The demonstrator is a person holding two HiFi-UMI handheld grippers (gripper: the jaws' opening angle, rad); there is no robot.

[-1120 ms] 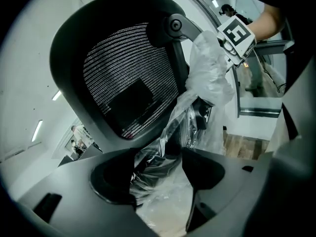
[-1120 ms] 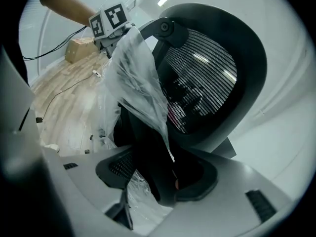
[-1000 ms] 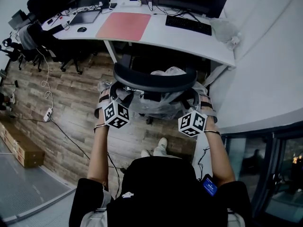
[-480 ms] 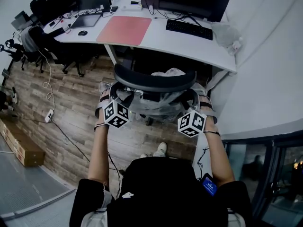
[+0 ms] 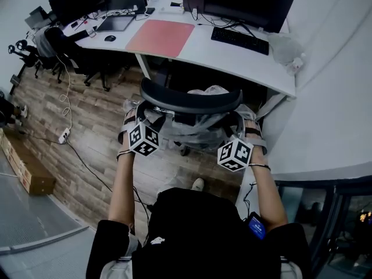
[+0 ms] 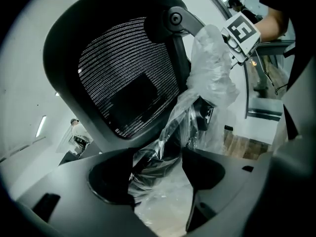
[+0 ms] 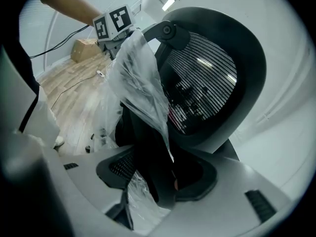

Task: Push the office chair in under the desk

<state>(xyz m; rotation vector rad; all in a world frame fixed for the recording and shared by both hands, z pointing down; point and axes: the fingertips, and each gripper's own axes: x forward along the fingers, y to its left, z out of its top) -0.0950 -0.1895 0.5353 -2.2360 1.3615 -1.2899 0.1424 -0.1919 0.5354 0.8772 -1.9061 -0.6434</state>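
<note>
Grip check first: left gripper [image 6: 158, 174] has its jaws nearly together, pinched on a plastic-wrapped part of the office chair [image 5: 192, 102] on its left side. Right gripper [image 7: 159, 181] is clamped the same way on a dark strut on the chair's right side, with plastic wrap [image 7: 140, 83] trailing over it. Both holds sit low beside the mesh backrest [image 6: 123, 78], one per side (symmetric, good for a straight push).

Position: chair faces the desk [image 5: 229, 56], backrest toward the person, roughly lined up with the opening to the right of the desk leg [image 5: 144, 67]. Top of the backrest is near the desk's front edge but apart from it. Front of the seat looks to be at or just beneath that edge. Wrap and backrest hide it, so I can't tell how deep.

Status, my read: grab done, alignment done, push partway at best. Left to do: roll it forward until the seat is fully beneath and the backrest is close to the edge, then let go on both sides.

Watch items: wrap looks slippery, so the jaws could slide on it. Right side runs close to the wall [image 5: 331, 68]. Chair may veer on the wood floor [image 5: 99, 127] if one side leads.
</note>
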